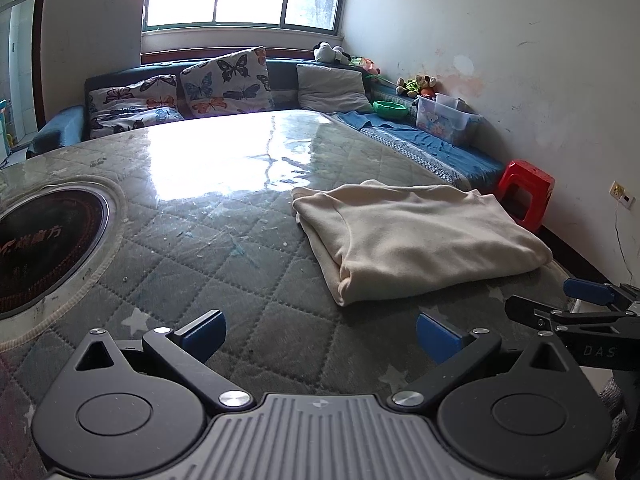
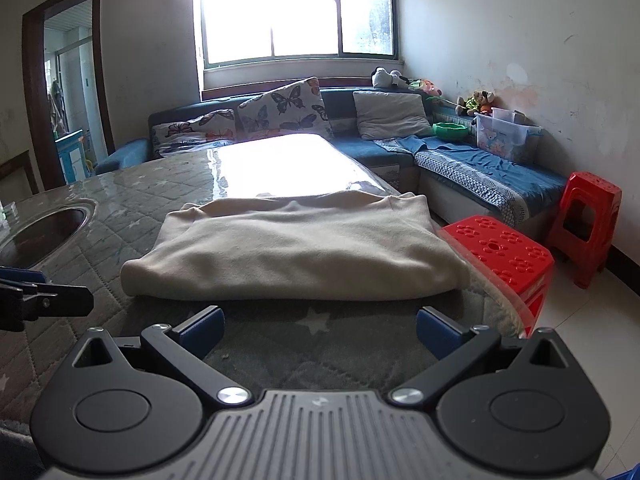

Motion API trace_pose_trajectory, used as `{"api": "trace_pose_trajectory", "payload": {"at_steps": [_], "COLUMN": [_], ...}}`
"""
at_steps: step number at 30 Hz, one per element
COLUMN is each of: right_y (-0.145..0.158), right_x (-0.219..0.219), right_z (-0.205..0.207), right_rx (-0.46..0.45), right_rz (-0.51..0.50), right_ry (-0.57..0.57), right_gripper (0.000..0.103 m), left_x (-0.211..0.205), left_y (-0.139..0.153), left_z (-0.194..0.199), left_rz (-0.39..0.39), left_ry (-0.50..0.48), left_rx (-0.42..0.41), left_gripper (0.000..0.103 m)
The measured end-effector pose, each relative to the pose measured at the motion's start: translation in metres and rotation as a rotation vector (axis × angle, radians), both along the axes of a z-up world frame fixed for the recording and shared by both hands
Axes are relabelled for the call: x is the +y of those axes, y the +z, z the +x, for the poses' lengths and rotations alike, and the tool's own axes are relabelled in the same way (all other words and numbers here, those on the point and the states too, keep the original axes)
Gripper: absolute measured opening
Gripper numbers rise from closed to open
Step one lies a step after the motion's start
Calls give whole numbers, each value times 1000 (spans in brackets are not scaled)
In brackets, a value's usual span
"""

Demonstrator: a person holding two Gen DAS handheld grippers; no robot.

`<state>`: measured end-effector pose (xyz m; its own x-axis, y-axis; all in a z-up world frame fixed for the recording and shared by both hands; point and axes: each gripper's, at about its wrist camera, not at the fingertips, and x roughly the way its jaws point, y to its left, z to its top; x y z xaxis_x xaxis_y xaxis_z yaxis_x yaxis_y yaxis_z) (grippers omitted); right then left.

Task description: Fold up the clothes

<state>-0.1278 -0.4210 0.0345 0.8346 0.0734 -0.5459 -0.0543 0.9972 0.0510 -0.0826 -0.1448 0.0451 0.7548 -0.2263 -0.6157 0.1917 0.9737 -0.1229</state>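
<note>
Item: my left gripper and right gripper, jaws spread wide, holding nothing, low over the near edge of the quilted surface. Item: cream garment, folded into a flat stack near the surface's right edge, just beyond my right jaws. Folding looks essentially finished; perhaps a final tidy. Beyond: sofa.

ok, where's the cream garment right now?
Folded cream garment lies on the quilted table just ahead of the open right tool, near the table's right edge.
</note>
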Motion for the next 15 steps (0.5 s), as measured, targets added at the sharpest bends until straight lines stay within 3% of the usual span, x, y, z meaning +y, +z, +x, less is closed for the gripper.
{"api": "trace_pose_trajectory", "payload": {"at_steps": [15], "right_y": [-2], "right_x": [1], "right_z": [-12], "right_rx": [-1], "right_rz": [8], "right_ry": [2], "right_gripper": [103], "left_x": [-5], "left_y": [-3], "left_z": [-13], "left_rz": [1], "left_ry": [-8], "left_rx": [-5], "left_gripper": [103]}}
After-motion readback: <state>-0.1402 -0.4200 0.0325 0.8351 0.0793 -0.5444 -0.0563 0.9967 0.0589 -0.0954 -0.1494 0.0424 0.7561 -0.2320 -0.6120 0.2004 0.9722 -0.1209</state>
